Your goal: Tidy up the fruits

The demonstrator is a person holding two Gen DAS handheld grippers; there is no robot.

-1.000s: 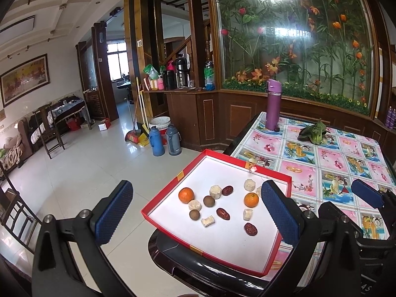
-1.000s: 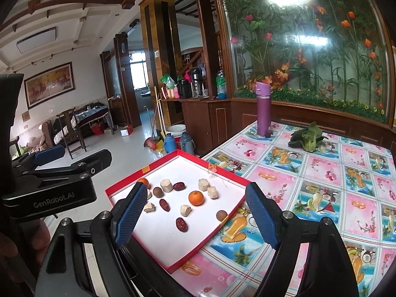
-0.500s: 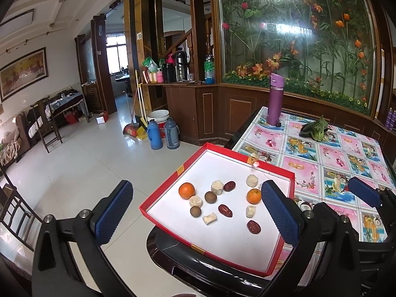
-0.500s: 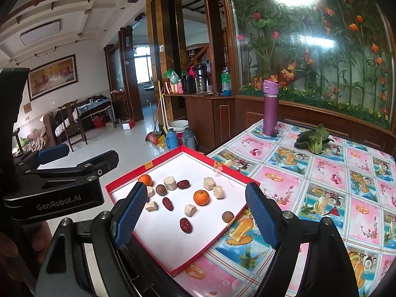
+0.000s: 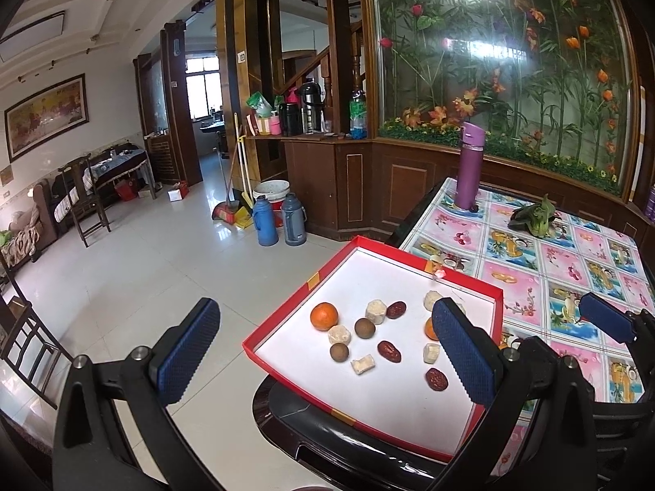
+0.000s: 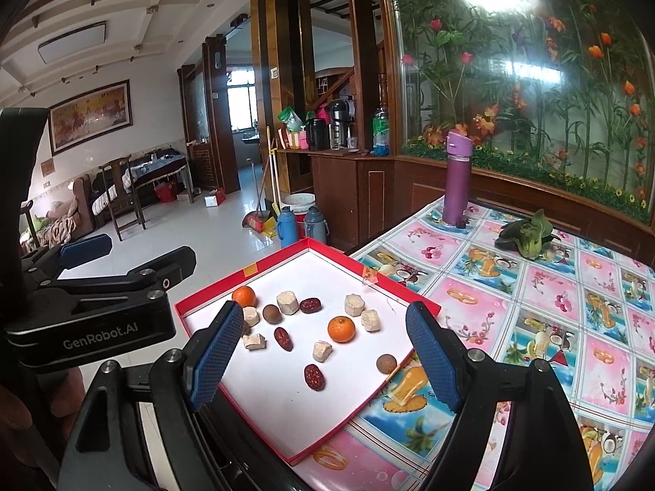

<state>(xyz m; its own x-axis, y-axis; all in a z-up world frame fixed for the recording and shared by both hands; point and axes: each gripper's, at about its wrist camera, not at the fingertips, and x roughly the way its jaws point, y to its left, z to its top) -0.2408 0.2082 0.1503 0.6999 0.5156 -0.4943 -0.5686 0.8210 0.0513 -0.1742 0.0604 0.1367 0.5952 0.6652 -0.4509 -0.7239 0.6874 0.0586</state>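
**Ana:** Both tools are up over the near edge of the worktop, and both are spread wide with nothing between the pads. Left tool [image 5: 325,352] hangs off the corner, right tool [image 6: 323,356] sits just over the red tray [image 6: 421,307].

**Ben:** And the fruit is all in that tray, scattered on its white floor. One orange [image 6: 341,328] near the middle, a second orange [image 6: 244,297] by the left wall.

**Ana:** Dark red dates too: one date [image 6: 315,376] nearest the right tool, others further in. Pale chunky pieces [image 6: 354,305] are dotted between them, and there's a brown round fruit [image 6: 386,363] close against the tray's right wall.

**Ben:** From the left wrist view, the right pad covers part of one orange. The tray overhangs the dark rim of the worktop [image 5: 573,270].

**Ana:** Beyond it, a flowery tablecloth, a purple bottle [image 5: 470,167] standing upright at the far edge, and leafy greens [image 5: 534,217] lying well apart from the tray.

**Ben:** A hand [image 6: 24,413] shows beside the left tool's body.
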